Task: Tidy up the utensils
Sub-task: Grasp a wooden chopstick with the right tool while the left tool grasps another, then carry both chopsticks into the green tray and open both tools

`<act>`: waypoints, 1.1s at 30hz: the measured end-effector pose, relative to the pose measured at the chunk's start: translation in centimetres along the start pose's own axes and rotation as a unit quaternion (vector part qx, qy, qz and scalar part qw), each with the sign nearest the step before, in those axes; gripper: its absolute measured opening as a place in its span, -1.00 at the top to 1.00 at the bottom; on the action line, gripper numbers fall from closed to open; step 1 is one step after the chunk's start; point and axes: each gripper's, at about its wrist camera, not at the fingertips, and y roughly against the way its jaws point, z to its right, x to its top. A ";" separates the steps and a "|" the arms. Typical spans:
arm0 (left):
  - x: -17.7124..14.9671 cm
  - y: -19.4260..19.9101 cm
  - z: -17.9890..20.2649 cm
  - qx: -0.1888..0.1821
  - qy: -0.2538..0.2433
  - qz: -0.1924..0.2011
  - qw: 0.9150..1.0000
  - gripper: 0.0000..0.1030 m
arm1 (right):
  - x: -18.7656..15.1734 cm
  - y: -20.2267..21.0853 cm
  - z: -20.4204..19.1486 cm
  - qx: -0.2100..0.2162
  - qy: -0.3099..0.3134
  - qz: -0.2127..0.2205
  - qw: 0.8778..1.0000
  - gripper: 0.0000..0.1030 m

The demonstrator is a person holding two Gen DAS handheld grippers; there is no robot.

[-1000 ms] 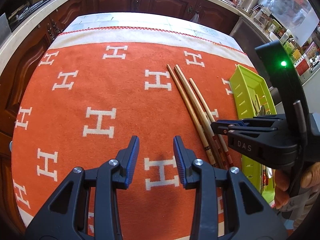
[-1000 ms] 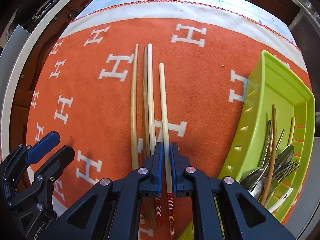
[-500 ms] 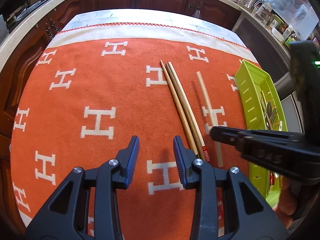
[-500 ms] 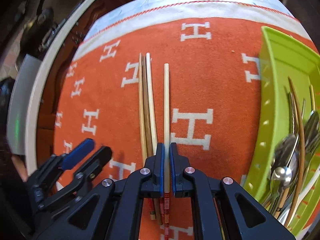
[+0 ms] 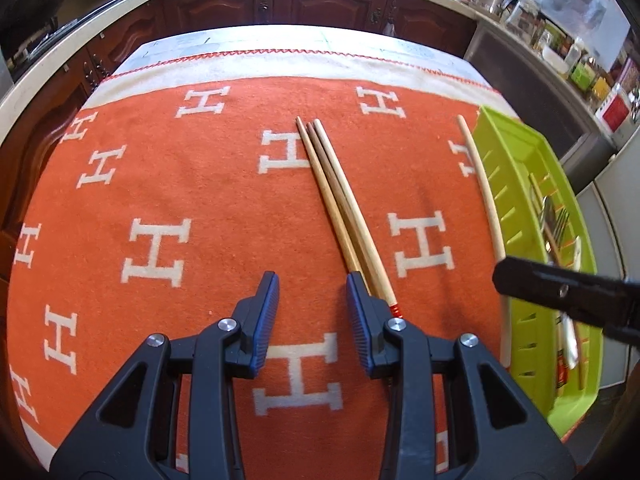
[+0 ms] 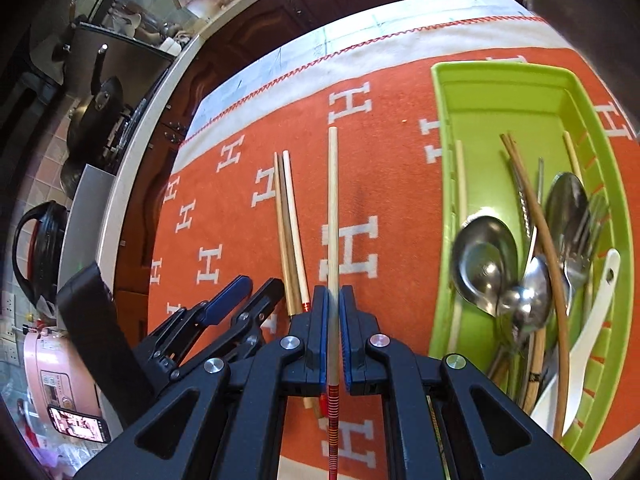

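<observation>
My right gripper (image 6: 333,296) is shut on one pale chopstick (image 6: 332,200) with a red-striped handle end, held off the cloth. In the left wrist view this chopstick (image 5: 486,196) hangs along the left wall of the green tray (image 5: 504,168). Three more chopsticks (image 5: 340,204) lie side by side on the orange cloth (image 5: 180,184). My left gripper (image 5: 312,292) is open with nothing between its fingers, and its right finger is beside their striped ends. The tray (image 6: 440,200) holds metal spoons (image 6: 484,260), forks, a white spoon (image 6: 592,320) and other chopsticks.
The cloth, patterned with white H shapes, covers a table ringed by dark wood cabinets (image 5: 320,4). To the left of the table are a pan (image 6: 96,116), a black kettle (image 6: 36,248) and a pink appliance (image 6: 52,376). Jars and bottles crowd the counter at right (image 5: 580,68).
My right gripper has lifted one chopstick away from the group and carried it right, up to the tray's side. My left gripper has sunk closer to the three remaining chopsticks.
</observation>
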 end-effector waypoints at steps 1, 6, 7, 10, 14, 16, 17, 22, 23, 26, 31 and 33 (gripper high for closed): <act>0.1 0.2 -0.2 -0.001 0.002 0.002 1.000 0.39 | -0.2 0.3 0.3 0.002 -0.001 0.002 1.000 0.90; 0.3 0.3 -0.1 0.007 0.013 0.002 1.000 0.39 | -1.0 0.6 0.2 0.008 0.001 0.010 1.000 0.90; 0.3 0.3 0.0 0.006 0.012 0.001 1.000 0.39 | -1.1 0.7 0.3 0.009 0.002 0.009 1.000 0.90; 0.1 0.4 0.4 0.006 0.012 -0.001 1.000 0.39 | -1.5 1.0 0.4 0.015 0.000 0.012 1.000 0.90; 0.1 0.6 1.0 0.006 0.004 -0.001 1.000 0.39 | -1.5 1.3 0.5 0.019 0.001 0.015 1.000 0.90; 0.0 0.3 1.3 0.007 -0.001 -0.005 1.000 0.39 | -1.7 1.6 0.6 0.023 0.000 0.018 1.000 0.90; -0.1 0.2 1.4 0.011 -0.004 -0.007 1.000 0.39 | -1.7 1.6 0.6 0.024 0.000 0.018 1.000 0.90; -0.4 0.1 1.7 0.037 -0.012 0.005 0.999 0.41 | -2.0 2.4 1.2 0.025 -0.006 0.024 0.999 0.91; -0.3 0.0 1.6 0.048 -0.011 0.007 0.999 0.43 | -2.0 2.4 1.3 0.026 -0.006 0.025 0.999 0.90; -0.2 -0.5 1.0 0.054 -0.001 -0.001 0.999 0.43 | -2.1 2.7 1.7 0.027 -0.009 0.028 0.999 0.91; 0.1 -0.1 0.2 0.033 0.027 -0.008 0.999 0.43 | -2.2 3.0 2.0 0.029 -0.014 0.032 0.999 0.91; 0.3 0.2 -0.5 0.012 0.053 -0.004 0.999 0.43 | -2.3 3.2 2.0 0.030 -0.014 0.035 0.999 0.90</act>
